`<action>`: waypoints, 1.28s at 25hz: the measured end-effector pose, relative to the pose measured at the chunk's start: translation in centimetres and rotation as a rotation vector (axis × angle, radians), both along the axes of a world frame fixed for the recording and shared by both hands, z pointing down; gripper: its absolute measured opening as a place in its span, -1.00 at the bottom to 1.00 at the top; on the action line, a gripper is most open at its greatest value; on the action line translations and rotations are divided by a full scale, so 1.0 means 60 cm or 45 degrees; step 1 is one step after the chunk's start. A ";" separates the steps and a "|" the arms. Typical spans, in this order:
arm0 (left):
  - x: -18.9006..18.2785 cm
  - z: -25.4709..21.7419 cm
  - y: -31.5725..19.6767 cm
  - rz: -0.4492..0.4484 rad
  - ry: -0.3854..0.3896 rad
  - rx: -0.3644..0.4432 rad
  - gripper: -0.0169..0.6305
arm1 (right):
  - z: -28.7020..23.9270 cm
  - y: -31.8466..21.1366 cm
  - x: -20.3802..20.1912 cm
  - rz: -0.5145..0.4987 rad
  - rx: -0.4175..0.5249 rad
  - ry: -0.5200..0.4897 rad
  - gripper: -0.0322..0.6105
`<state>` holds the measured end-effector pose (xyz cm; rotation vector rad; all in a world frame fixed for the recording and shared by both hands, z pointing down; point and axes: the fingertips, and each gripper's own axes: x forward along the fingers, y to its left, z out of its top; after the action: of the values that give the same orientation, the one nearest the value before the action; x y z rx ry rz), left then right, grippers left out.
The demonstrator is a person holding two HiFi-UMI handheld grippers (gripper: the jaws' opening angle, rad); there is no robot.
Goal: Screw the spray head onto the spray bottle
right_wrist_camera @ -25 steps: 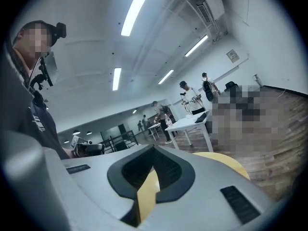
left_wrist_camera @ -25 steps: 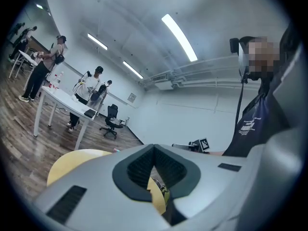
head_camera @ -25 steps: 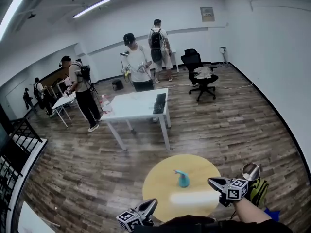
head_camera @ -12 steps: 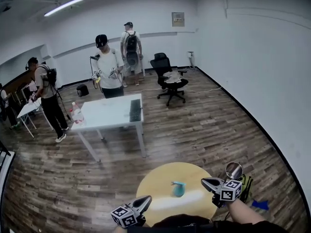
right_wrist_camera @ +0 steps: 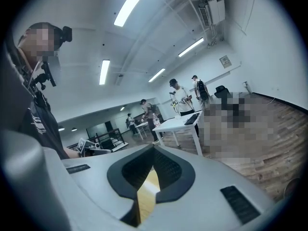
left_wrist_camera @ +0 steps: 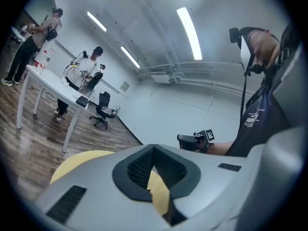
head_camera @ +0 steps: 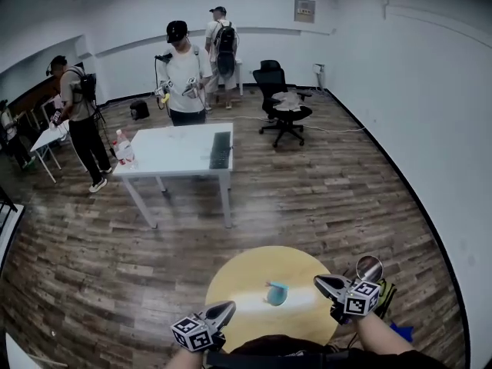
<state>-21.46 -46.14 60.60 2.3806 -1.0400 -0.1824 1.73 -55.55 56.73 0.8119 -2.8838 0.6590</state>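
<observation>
A small teal spray piece (head_camera: 276, 292) stands on the round yellow table (head_camera: 238, 283), right of its middle. I cannot make out whether it is the head alone or sits on a bottle. My left gripper (head_camera: 224, 310) hovers shut and empty over the table's near left edge. My right gripper (head_camera: 324, 284) hangs shut and empty at the table's right edge, a little right of the teal piece. In the left gripper view the jaws (left_wrist_camera: 153, 150) are closed, with yellow table showing behind them. The right gripper view shows closed jaws (right_wrist_camera: 154, 150) too.
A white table (head_camera: 181, 151) with a keyboard and a bottle stands farther out on the wood floor. Several people stand around it. A black office chair (head_camera: 280, 108) is at the back. A white wall runs along the right. A bag (head_camera: 384, 294) lies by the round table.
The head view has swung, so the room has shifted in the picture. Both grippers stay shut near the round table's near edge, and the teal piece has not moved on it.
</observation>
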 end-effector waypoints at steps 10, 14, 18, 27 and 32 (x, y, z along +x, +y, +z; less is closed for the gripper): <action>0.125 0.070 -0.032 -0.139 -0.136 -0.117 -0.88 | 0.066 -0.115 0.073 -0.131 -0.012 -0.054 -0.88; 0.118 0.092 -0.051 -0.129 -0.211 -0.135 -0.88 | 0.065 -0.131 0.085 -0.103 0.001 -0.048 -0.88; 0.119 0.123 -0.083 -0.048 -0.279 -0.134 -0.88 | 0.072 -0.137 0.086 -0.054 0.024 -0.011 -0.88; 0.139 0.268 -0.164 0.145 -0.475 -0.203 -0.87 | 0.147 -0.169 0.063 0.012 -0.010 0.033 -0.87; 0.158 0.358 -0.185 0.266 -0.618 -0.228 -0.21 | 0.208 -0.161 0.062 0.017 -0.066 0.056 -0.87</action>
<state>-11.99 -57.23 82.06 2.3981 -0.9505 0.5663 5.47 -65.23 69.23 0.8294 -2.8121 0.7050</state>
